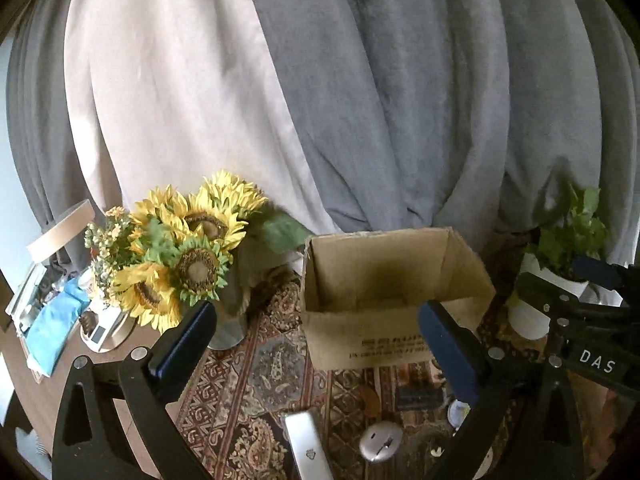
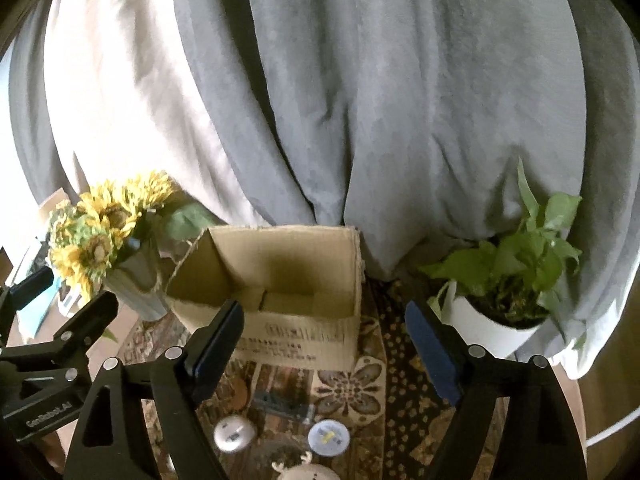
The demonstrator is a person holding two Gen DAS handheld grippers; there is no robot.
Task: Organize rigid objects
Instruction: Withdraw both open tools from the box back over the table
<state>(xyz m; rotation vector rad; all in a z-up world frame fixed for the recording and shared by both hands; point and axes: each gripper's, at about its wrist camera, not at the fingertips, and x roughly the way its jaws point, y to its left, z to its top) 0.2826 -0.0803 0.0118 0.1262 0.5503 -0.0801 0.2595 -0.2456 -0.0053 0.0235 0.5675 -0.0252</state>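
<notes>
An open cardboard box [image 1: 380, 280] stands upright on a patterned cloth [image 1: 256, 364], and what shows of its inside is bare. My left gripper [image 1: 316, 336] hangs open in front of it, nothing between its fingers. Below it lie a silver flat case [image 1: 304, 444], a silver mouse [image 1: 380, 446] and a dark rectangular item [image 1: 420, 396]. My right gripper [image 2: 324, 344] is also open and holds nothing, facing the same box [image 2: 280, 276]. Under it I see the mouse [image 2: 234, 434], a round white disc [image 2: 328, 438], the dark item [image 2: 280, 402] and a white piece with antlers [image 2: 304, 470].
A vase of sunflowers [image 1: 192, 248] stands just left of the box. A potted green plant [image 2: 508, 292] in a white pot stands to its right. Grey and pale curtains [image 1: 400, 100] hang close behind. Clutter with a blue cloth [image 1: 56, 328] lies far left.
</notes>
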